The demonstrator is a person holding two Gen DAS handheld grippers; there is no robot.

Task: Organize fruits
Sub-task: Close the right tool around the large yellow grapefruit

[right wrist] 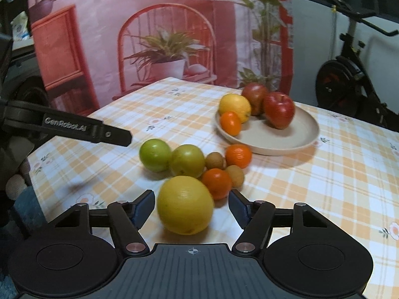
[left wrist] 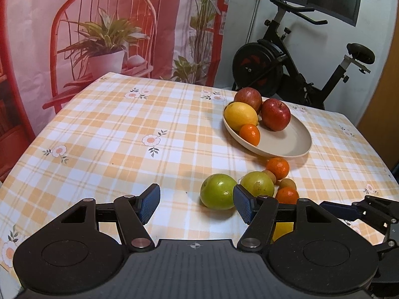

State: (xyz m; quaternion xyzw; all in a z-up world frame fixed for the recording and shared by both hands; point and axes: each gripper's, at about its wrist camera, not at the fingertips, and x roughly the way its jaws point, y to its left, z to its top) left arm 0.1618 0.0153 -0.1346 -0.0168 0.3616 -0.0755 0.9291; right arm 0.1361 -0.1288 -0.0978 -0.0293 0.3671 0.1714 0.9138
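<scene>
A beige plate [left wrist: 296, 144] [right wrist: 306, 134] holds two red apples [left wrist: 275, 114], a yellow lemon [left wrist: 240, 115] and a small orange [left wrist: 249, 134]. On the checked cloth lie two green apples [left wrist: 218, 191] [right wrist: 155, 155], three small oranges [left wrist: 277, 167], two brown kiwis [right wrist: 215, 160] and a big yellow lemon [right wrist: 185, 204]. My left gripper [left wrist: 197, 204] is open and empty, left of the green apples. My right gripper [right wrist: 190, 208] is open with its fingers either side of the big lemon, not touching it.
The table has an orange-checked cloth [left wrist: 112, 137]. A printed backdrop hangs behind it. An exercise bike [left wrist: 286, 62] stands at the back right. The left gripper's arm [right wrist: 74, 127] reaches in at the left of the right wrist view.
</scene>
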